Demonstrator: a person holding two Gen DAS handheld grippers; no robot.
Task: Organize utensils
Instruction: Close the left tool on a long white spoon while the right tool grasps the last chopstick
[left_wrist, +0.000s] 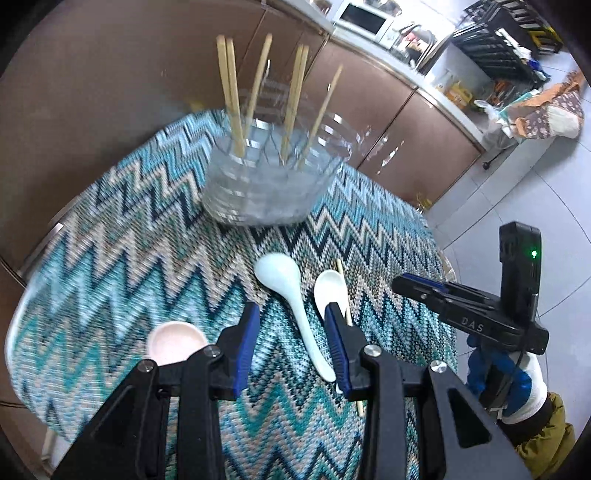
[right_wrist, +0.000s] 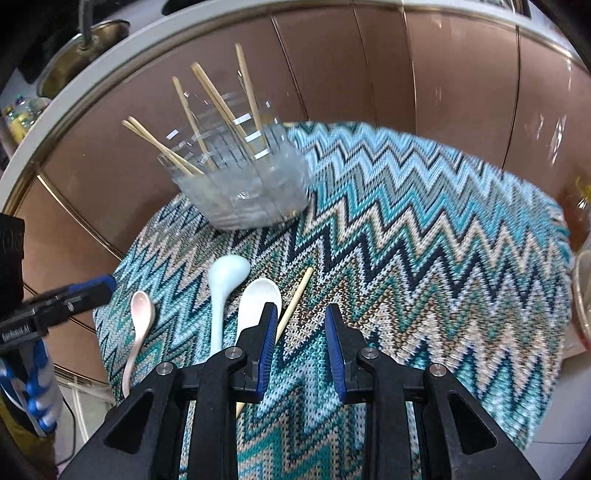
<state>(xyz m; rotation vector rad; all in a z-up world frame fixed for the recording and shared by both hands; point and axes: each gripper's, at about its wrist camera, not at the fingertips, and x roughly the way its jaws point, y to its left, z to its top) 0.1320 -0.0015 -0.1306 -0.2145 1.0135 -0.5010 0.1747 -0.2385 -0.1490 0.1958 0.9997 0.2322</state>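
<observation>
A clear glass bowl (left_wrist: 266, 181) (right_wrist: 251, 188) stands on the zigzag cloth and holds several wooden chopsticks (left_wrist: 231, 96) (right_wrist: 218, 99). On the cloth lie a pale blue spoon (left_wrist: 291, 295) (right_wrist: 221, 288), a white spoon (left_wrist: 330, 288) (right_wrist: 256, 299), a pink spoon (left_wrist: 173, 341) (right_wrist: 138, 321) and one loose chopstick (left_wrist: 343, 291) (right_wrist: 293, 299). My left gripper (left_wrist: 291, 332) is open and empty above the pale blue spoon's handle. My right gripper (right_wrist: 301, 328) is open and empty just right of the loose chopstick; it also shows in the left wrist view (left_wrist: 424, 288).
The table (right_wrist: 443, 221) is round, covered by the teal zigzag cloth, with its edge near on the right and front. Brown cabinets (right_wrist: 369, 74) stand behind it. A counter (left_wrist: 424, 74) carries a microwave (left_wrist: 364, 16) and clutter.
</observation>
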